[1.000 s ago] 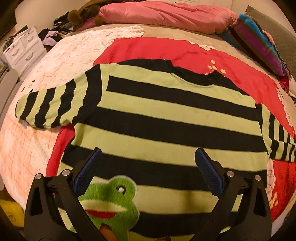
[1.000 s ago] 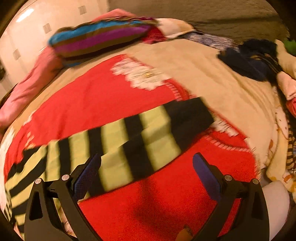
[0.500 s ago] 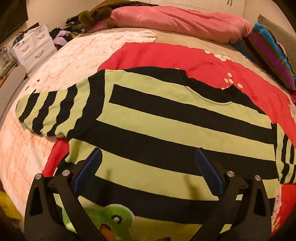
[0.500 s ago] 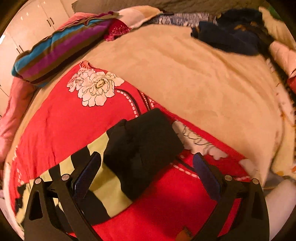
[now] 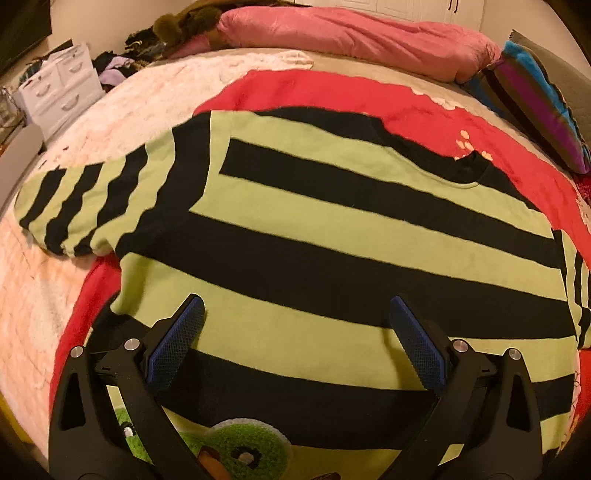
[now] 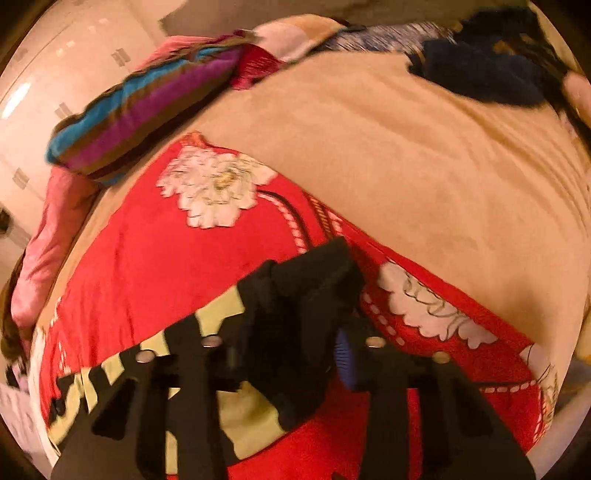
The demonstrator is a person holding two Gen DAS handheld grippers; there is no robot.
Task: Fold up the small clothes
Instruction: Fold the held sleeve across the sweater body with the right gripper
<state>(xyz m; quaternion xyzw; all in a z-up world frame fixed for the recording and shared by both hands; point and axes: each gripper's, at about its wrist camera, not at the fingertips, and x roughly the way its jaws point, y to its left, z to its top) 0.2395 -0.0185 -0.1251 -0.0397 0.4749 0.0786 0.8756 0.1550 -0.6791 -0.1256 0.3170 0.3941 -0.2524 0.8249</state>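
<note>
A small green-and-black striped sweater point(image 5: 332, 229) lies flat on a red flowered blanket point(image 5: 424, 114), with a green frog patch point(image 5: 240, 446) near its hem. My left gripper point(image 5: 295, 332) is open above the sweater's lower body, its blue pads point(image 5: 173, 343) wide apart. In the right wrist view my right gripper point(image 6: 295, 332) is shut on the sweater's black sleeve cuff point(image 6: 310, 280); the striped sleeve point(image 6: 122, 373) trails to the left over the red blanket point(image 6: 166, 258).
A pink duvet point(image 5: 351, 33) and a striped pillow point(image 5: 543, 107) lie at the bed's head. A white drawer unit point(image 5: 59, 92) stands left of the bed. Dark clothes point(image 6: 491, 74) are piled on the tan blanket point(image 6: 424, 158).
My right gripper closed on the sleeve's black cuff, which now bunches between the fingers. My left gripper moved up over the sweater's body, staying open.
</note>
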